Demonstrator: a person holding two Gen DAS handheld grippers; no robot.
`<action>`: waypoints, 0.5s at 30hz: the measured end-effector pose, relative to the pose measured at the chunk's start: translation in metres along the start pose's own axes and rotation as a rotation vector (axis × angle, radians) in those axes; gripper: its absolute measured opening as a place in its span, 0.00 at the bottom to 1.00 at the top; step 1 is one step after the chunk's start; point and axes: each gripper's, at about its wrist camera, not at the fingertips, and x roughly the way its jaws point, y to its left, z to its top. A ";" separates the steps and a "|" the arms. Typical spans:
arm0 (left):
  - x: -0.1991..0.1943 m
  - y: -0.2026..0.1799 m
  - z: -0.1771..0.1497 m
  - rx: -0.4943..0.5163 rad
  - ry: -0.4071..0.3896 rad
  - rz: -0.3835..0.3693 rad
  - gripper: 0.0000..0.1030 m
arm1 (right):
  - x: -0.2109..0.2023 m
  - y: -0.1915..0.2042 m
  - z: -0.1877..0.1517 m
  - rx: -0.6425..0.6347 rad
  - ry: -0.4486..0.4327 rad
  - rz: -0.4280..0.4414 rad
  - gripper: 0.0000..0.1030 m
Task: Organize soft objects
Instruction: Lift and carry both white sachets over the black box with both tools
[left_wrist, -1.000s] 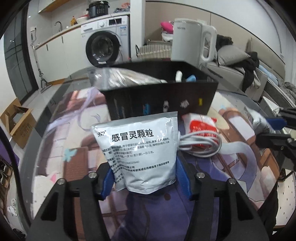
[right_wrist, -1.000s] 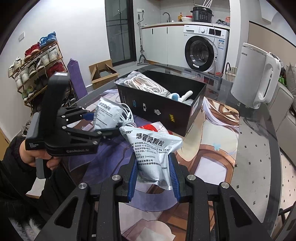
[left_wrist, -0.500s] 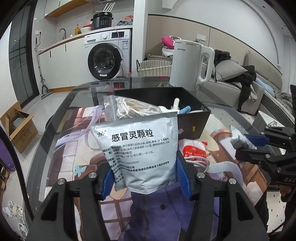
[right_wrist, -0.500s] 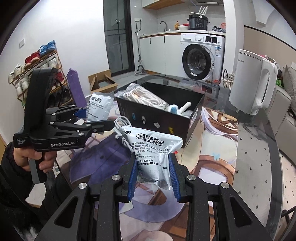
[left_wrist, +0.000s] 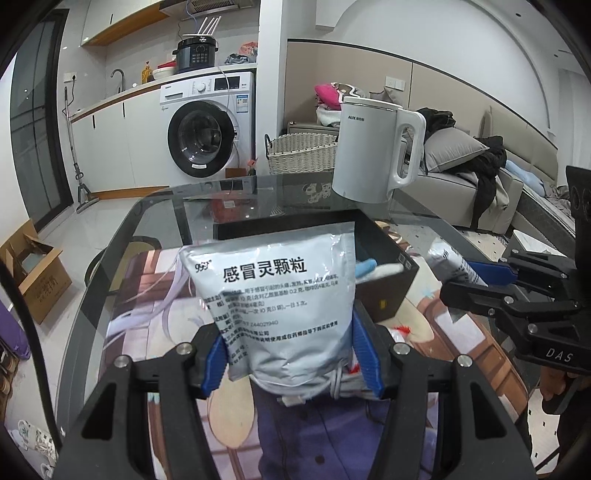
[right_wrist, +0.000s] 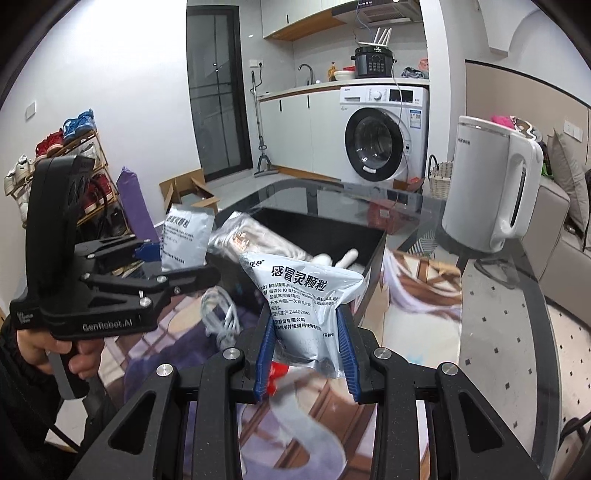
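My left gripper (left_wrist: 288, 350) is shut on a silver medicine pouch (left_wrist: 280, 299) with Chinese print, held upright in the air in front of the black box (left_wrist: 388, 273). My right gripper (right_wrist: 306, 347) is shut on a second silver medicine pouch (right_wrist: 303, 306), also lifted above the table. The left gripper and its pouch (right_wrist: 184, 236) show at the left of the right wrist view. The black box (right_wrist: 373, 254) holds a bagged white cord (right_wrist: 255, 236) and small white items.
A white kettle (left_wrist: 376, 147) stands on the glass table (left_wrist: 166, 221) behind the box. A coiled white cable (right_wrist: 221, 317) and a red-and-white packet (right_wrist: 275, 373) lie on the printed mat. Washing machine, wicker basket and sofa stand beyond.
Both grippers have risen with their pouches, and the box and table now sit lower and farther in both views. The cable and red packet stay on the mat.
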 end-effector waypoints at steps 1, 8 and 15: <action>0.001 0.001 0.002 -0.002 -0.002 0.000 0.57 | 0.002 -0.002 0.004 0.005 -0.007 0.004 0.31; 0.011 0.002 0.012 -0.010 -0.009 -0.004 0.57 | 0.016 -0.008 0.021 0.007 -0.022 -0.001 0.31; 0.012 0.007 0.016 -0.007 -0.015 -0.003 0.57 | 0.025 -0.007 0.031 -0.019 -0.021 -0.009 0.31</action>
